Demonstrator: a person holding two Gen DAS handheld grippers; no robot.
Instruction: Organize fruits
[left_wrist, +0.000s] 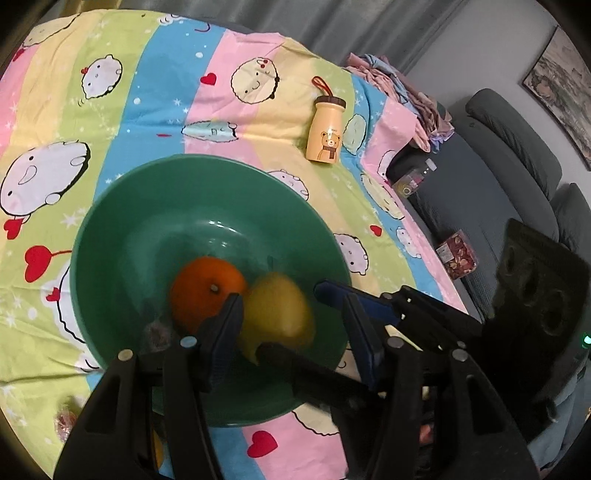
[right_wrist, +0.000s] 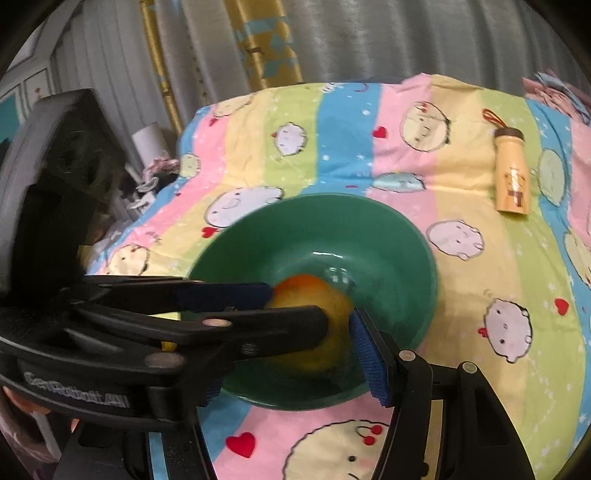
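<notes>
A green bowl stands on the striped cartoon cloth. An orange lies in it; in the right wrist view the orange peeks out behind a blurred yellow fruit. My right gripper comes in from the right and is shut on the yellow fruit just above the bowl's bottom, with its blue pad against the fruit's side. My left gripper straddles the same fruit. Its jaws are open, and a gap shows at its right finger.
A yellow bear-print bottle stands on the cloth beyond the bowl. A grey sofa with a red packet and a heap of clothes lies past the table's right edge. Curtains hang behind.
</notes>
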